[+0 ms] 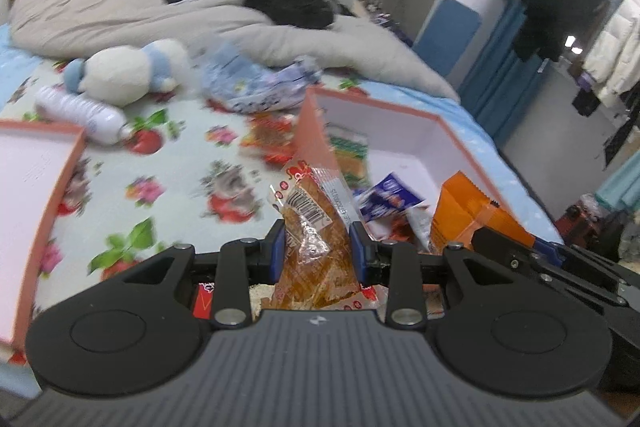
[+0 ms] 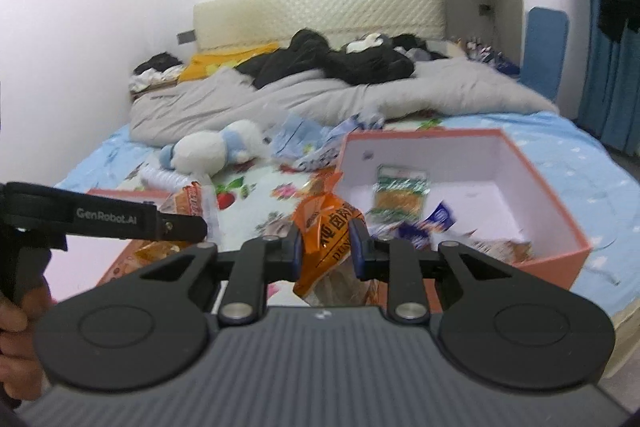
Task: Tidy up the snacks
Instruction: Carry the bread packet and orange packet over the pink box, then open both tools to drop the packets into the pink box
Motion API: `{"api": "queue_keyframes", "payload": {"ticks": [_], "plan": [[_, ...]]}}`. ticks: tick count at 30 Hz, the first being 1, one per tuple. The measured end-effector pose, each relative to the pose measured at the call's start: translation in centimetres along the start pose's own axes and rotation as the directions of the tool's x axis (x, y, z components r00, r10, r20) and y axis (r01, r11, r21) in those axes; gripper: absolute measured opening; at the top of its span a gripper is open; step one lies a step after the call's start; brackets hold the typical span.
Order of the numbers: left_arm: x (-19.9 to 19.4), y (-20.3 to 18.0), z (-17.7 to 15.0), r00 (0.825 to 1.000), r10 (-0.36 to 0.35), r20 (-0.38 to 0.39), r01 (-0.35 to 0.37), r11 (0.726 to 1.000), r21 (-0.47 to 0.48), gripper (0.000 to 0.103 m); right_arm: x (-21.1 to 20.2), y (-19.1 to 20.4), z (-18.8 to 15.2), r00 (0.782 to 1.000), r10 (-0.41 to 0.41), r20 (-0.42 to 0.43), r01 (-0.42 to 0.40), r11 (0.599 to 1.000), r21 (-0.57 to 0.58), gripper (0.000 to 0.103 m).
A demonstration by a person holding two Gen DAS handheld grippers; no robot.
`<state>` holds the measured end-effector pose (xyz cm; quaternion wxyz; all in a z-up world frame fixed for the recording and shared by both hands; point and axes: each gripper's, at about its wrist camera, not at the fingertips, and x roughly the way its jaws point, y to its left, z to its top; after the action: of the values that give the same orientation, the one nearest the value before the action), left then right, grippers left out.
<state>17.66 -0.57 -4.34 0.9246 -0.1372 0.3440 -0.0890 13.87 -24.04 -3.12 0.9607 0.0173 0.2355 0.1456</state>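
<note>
- While both hands work over the bed [image 2: 248,195], the left gripper [image 1: 318,241] pinches a clear bread packet [image 1: 316,211] between its fingers [image 1: 279,243]; a barcode shows, digits too blurred to read.
- "GenRobot.AI" is printed on the left gripper's side in the right wrist view.
- The right gripper [image 2: 326,247] clamps an orange packet [image 2: 328,223] lettered "DUN…".
- A pink box [image 2: 552,187] on the bed holds other snacks.

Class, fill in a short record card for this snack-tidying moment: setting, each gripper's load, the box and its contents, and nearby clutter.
Setting: bed with floral sheet
Left gripper: shut on clear-wrapped snack packet
Right gripper: shut on orange snack packet
Open box: pink outside, white inside, resting on the bed
Box contents: green-edged packet, blue packet, others at the near edge
Nearby clutter: plush toy, plastic bottle, grey duvet
</note>
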Motion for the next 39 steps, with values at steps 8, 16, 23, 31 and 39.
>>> {"api": "queue_keyframes", "payload": {"ticks": [8, 16, 23, 31, 39], "plan": [[3.0, -5.4, 3.8, 0.997, -0.075, 0.006, 0.074, 0.992, 0.098, 0.037, 0.7, -4.2, 2.9, 0.997, -0.06, 0.039, 0.06, 0.998, 0.001, 0.026], [7.7, -9.2, 7.7, 0.99, -0.138, -0.024, 0.14, 0.979, 0.145, 0.037, 3.2, -9.4, 5.3, 0.995, -0.094, 0.027, 0.093, 0.995, 0.037, 0.026], [14.6, -10.5, 10.8, 0.982, -0.152, -0.108, 0.165, 0.979, 0.117, 0.038, 8.9, -14.1, 6.4, 0.993, -0.084, -0.084, 0.09, 0.993, 0.07, 0.026], [24.4, -11.2, 14.1, 0.964, -0.09, -0.248, 0.118, 0.988, 0.097, 0.038, 15.9, -18.1, 6.9, 0.969, -0.034, -0.245, 0.06, 0.993, 0.103, 0.026], [32.0, -10.6, 14.6, 0.928, 0.025, -0.371, 0.02, 0.993, 0.117, 0.038, 22.4, -20.1, 5.5, 0.886, 0.01, -0.464, 0.053, 0.991, 0.121, 0.026]]}}
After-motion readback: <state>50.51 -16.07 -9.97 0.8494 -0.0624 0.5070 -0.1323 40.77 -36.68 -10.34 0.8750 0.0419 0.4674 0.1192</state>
